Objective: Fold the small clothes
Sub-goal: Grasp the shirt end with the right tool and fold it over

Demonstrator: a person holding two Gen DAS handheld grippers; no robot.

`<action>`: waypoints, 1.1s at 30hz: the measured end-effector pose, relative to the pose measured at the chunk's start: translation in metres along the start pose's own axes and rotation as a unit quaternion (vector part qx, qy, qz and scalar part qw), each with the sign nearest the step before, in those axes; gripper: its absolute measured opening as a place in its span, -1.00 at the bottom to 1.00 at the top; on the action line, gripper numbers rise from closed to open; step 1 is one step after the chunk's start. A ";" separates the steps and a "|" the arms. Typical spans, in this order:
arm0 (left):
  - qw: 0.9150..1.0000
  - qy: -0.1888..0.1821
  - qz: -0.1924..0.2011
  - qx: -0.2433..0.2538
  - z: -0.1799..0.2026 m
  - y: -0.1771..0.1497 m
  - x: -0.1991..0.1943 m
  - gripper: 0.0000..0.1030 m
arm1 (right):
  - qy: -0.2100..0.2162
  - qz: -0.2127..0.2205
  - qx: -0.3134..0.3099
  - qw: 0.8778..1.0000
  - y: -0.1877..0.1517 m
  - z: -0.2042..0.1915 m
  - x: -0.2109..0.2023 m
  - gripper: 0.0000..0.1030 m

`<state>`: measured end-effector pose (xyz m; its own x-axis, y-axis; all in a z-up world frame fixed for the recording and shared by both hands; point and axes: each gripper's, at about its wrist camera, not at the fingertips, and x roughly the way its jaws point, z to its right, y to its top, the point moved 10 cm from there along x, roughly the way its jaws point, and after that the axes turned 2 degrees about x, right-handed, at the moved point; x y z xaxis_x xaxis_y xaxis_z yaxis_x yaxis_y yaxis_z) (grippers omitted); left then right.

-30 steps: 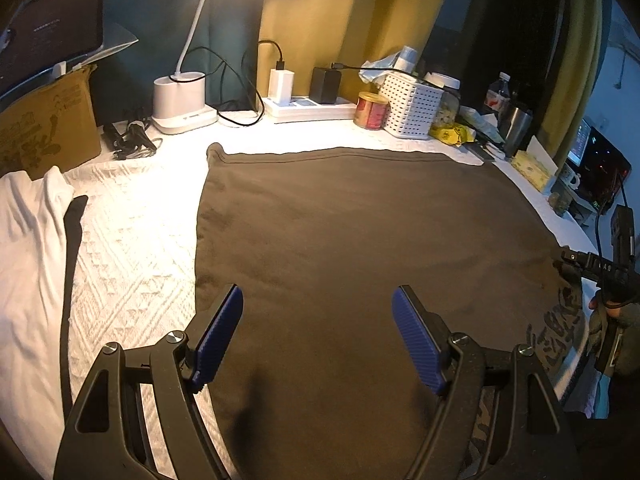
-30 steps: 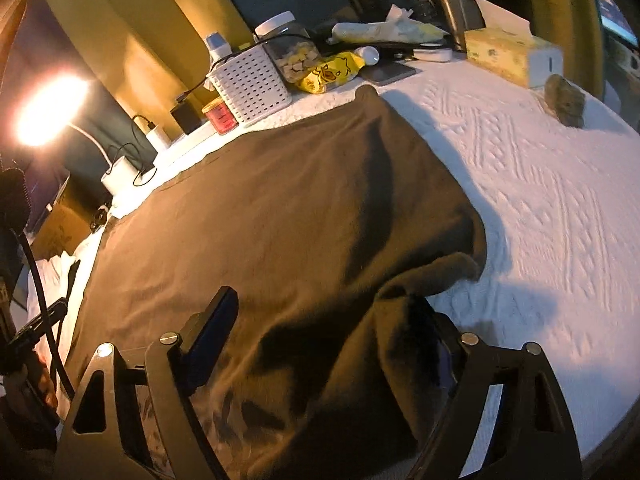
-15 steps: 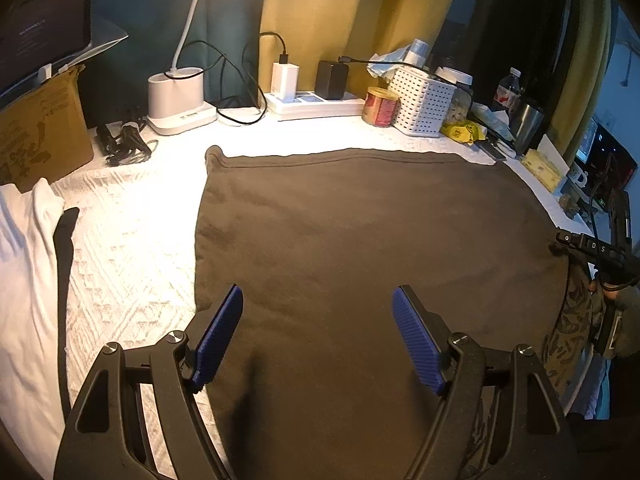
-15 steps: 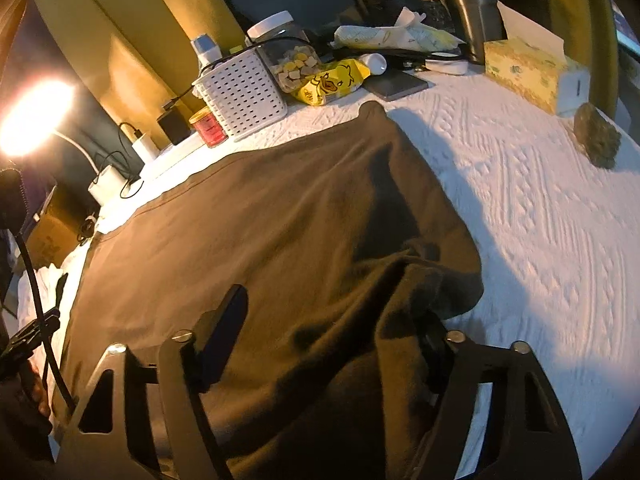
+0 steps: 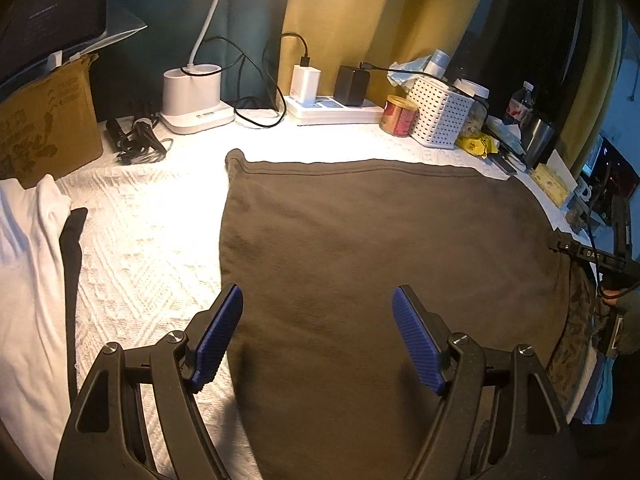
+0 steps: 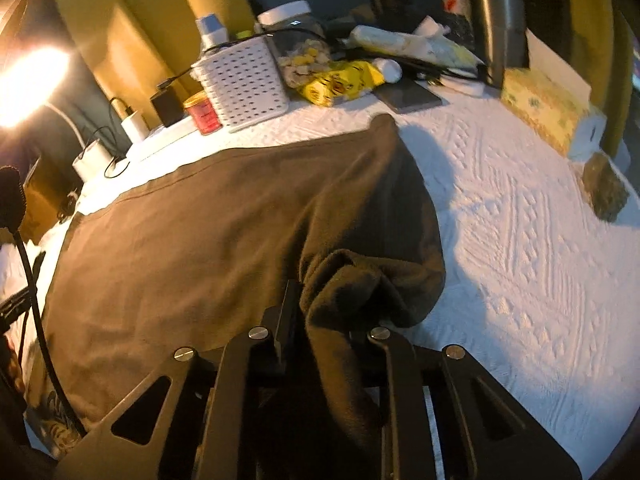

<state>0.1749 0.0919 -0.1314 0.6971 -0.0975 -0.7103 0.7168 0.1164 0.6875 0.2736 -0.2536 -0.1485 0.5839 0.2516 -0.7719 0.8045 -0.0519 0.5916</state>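
- right gripper (image 6: 324,312): jaws closing, a bunched fold of the brown garment (image 6: 208,232) between them, pads pressing the cloth at its near right corner.
- left gripper (image 5: 318,332): jaws released and standing wide, blue ribbed pads (image 5: 218,332) hanging above the garment's near left edge, nothing between them.
- brown garment (image 5: 380,248): spread flat over most of the white textured cover (image 5: 140,248); far hem straight with a stitched band; right edge rumpled where the cloth is gathered.
- white textured cover (image 6: 520,260): bare strip to the right of the garment, another to its left.
- white cloth (image 5: 28,280): lying at the left, a dark strip just beside it.
- cardboard box (image 5: 44,120): far left.
- desk lamp base (image 5: 194,100): far left of centre, cables looped beside it.
- power strip (image 5: 336,110): far centre, white and black chargers plugged in.
- red tin (image 6: 202,114): just beside the white perforated basket (image 6: 244,88).
- yellow packet (image 6: 340,82): right of the basket.
- tissue box (image 6: 548,108): far right.
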 end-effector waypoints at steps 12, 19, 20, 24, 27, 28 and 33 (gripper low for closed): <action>1.000 -0.015 0.023 -0.010 -0.011 -0.001 -0.014 0.49 | 0.025 0.017 -0.089 0.996 0.011 -0.086 -0.021 -0.65; 0.999 -0.021 0.031 -0.014 -0.018 -0.006 -0.022 0.49 | 0.046 0.016 -0.128 0.991 0.008 -0.138 -0.025 -0.65; 0.999 -0.021 0.033 -0.014 -0.019 -0.007 -0.023 0.49 | 0.048 0.016 -0.132 0.990 0.008 -0.144 -0.026 -0.65; 0.999 -0.025 0.038 -0.014 -0.022 -0.009 -0.028 0.49 | 0.054 0.015 -0.149 0.987 0.005 -0.166 -0.026 -0.65; 0.999 -0.027 0.043 -0.014 -0.024 -0.009 -0.031 0.49 | 0.060 0.013 -0.160 0.985 0.002 -0.183 -0.026 -0.65; 0.999 -0.027 0.045 -0.014 -0.026 -0.009 -0.033 0.49 | 0.062 0.012 -0.166 0.984 0.001 -0.189 -0.026 -0.65; 0.998 -0.028 0.054 -0.020 -0.033 -0.011 -0.040 0.49 | 0.079 0.004 -0.190 0.979 -0.008 -0.221 -0.024 -0.65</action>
<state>0.1387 0.1273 -0.1158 0.7703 -0.1366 -0.6229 0.6377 0.1688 0.7516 0.2287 -0.0459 -0.0833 0.5421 0.4009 -0.7385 0.6834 0.3011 0.6651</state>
